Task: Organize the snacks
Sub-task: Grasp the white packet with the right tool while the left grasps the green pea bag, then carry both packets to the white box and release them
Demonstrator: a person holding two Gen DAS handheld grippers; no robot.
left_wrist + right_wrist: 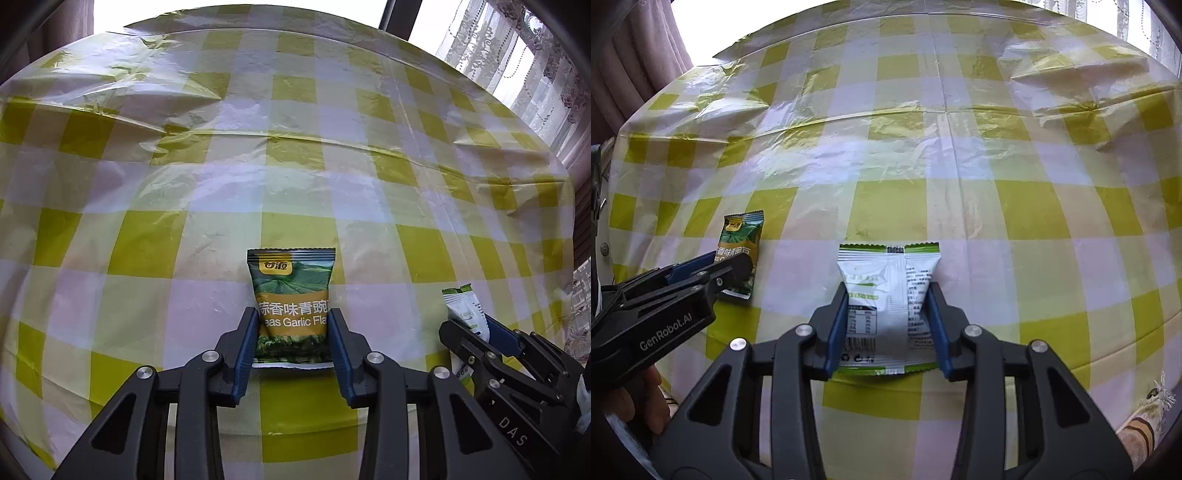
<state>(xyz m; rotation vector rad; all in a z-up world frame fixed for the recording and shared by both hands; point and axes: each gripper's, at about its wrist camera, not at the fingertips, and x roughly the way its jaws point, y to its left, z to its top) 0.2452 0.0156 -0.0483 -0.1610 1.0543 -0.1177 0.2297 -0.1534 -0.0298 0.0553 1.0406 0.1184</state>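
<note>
A green and orange garlic-pea snack packet [291, 306] lies on the checked tablecloth, and my left gripper [291, 317] is shut on its two sides. It also shows in the right wrist view [740, 251], at the left, with the left gripper [727, 267] on it. A white and green snack packet [888, 299], printed back up, lies on the cloth, and my right gripper [888, 295] is shut on its two sides. In the left wrist view this packet [465, 310] sits at the right in the right gripper [476, 325].
A yellow and white checked plastic tablecloth [295, 166] covers the table, with creases toward the far side. Lace curtains [517, 55] and a bright window lie beyond the far edge. The near table edge [1108, 354] runs at the lower right.
</note>
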